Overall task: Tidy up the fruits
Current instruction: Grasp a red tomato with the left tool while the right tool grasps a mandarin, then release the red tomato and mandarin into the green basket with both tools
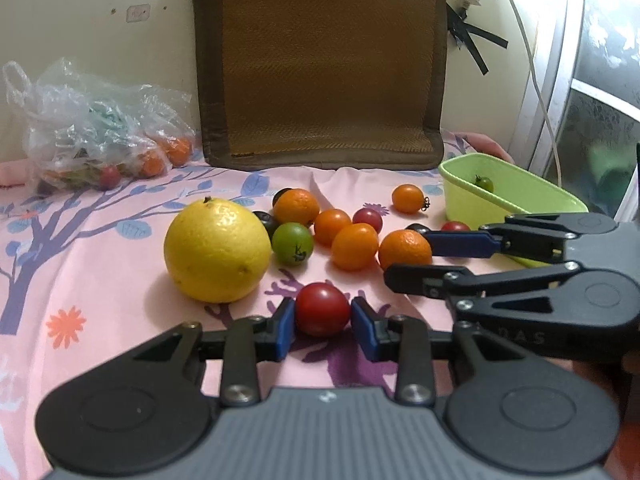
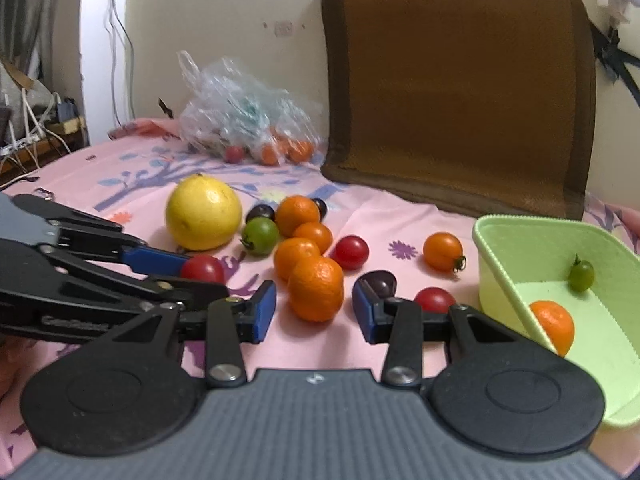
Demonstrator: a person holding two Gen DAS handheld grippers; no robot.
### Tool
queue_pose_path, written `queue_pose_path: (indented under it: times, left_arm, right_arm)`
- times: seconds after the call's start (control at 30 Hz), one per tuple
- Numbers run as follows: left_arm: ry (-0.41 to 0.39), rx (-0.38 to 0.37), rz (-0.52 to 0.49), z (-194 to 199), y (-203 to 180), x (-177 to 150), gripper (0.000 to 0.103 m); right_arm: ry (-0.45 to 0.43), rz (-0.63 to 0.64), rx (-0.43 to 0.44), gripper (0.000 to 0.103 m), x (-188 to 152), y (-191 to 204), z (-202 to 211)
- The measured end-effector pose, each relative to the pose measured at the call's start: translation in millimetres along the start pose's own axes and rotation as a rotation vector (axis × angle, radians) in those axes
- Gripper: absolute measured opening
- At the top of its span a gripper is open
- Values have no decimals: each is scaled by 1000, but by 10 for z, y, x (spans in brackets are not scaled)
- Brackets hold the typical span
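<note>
The left gripper (image 1: 323, 322) pinches a red cherry tomato (image 1: 322, 309) between its 2 blue pads, the tomato low over the pink floral cloth (image 1: 100, 280); seen from the right wrist the same left gripper (image 2: 188, 270) reaches in from the left with the tomato (image 2: 203, 270) at its tip; just beyond it sits a large yellow citrus (image 1: 218, 250), the biggest fruit on the cloth.

The right gripper (image 2: 314, 312) is spread wide, its 2 blue pads either side of a mandarin (image 2: 316, 289) without touching it; a dark purple tomato (image 2: 379, 283) lies just behind the right pad, and another red tomato (image 2: 434, 299) just beside that.

Farther out the loose cluster holds a green tomato (image 1: 293, 243) touching the yellow citrus's side, several orange fruits, a small red tomato (image 1: 368, 219) and dark ones half hidden behind; an orange tomato (image 1: 407, 198) with a stem lies apart toward the right.

At the right edge stands a light green tub (image 2: 532, 240); inside it are 1 mandarin (image 2: 554, 326) near the front and 1 small green tomato (image 2: 581, 276) near the back wall.

Against the wall leans a brown woven cushion (image 1: 320, 60); left of it a clear plastic bag (image 1: 96, 128) holds more fruit.
</note>
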State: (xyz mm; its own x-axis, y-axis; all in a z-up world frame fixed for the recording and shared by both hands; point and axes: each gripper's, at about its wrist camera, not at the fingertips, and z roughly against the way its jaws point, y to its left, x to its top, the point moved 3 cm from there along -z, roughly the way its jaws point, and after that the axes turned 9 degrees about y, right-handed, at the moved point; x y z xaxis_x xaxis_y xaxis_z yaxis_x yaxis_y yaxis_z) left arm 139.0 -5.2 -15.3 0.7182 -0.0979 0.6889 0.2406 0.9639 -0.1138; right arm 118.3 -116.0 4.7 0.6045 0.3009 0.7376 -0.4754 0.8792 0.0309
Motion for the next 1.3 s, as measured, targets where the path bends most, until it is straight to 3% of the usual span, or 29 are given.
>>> queue_pose_path:
  times: [0.07,0.13,0.27,0.37,0.6,0.8,1.13,1.2,1.3]
  left_arm:
    - [-4,-1,9,9,10,0,31]
    - [-8,1,10,25,-9,-3,31]
    - [-6,-93,27,64,-131,40,31]
    - [-40,-155,6,121,-332,180,31]
    - [-86,-256,-94,17,-978,580,31]
    - [-43,-261,-161,-339,-1367,775,31]
    - [2,-211,-188,-682,-1557,915,32]
    - [15,-210,-189,-755,-1585,926,34]
    - [10,-186,-189,-808,-1596,950,44]
  right_arm:
    - [-5,11,-2,45,10,18,-16]
    - [-3,40,-16,32,7,61,-31]
    - [-41,33,-27,32,-43,60,119]
    - [-120,6,-44,32,-86,-18,378]
    - [-251,-118,-218,32,-248,-594,864]
    - [-247,-240,-319,32,-443,-1130,903]
    - [-234,-268,-352,33,-531,-1259,840]
    - [-225,-289,-349,33,-540,-1300,840]
    - [-228,-324,-346,34,-548,-1350,848]
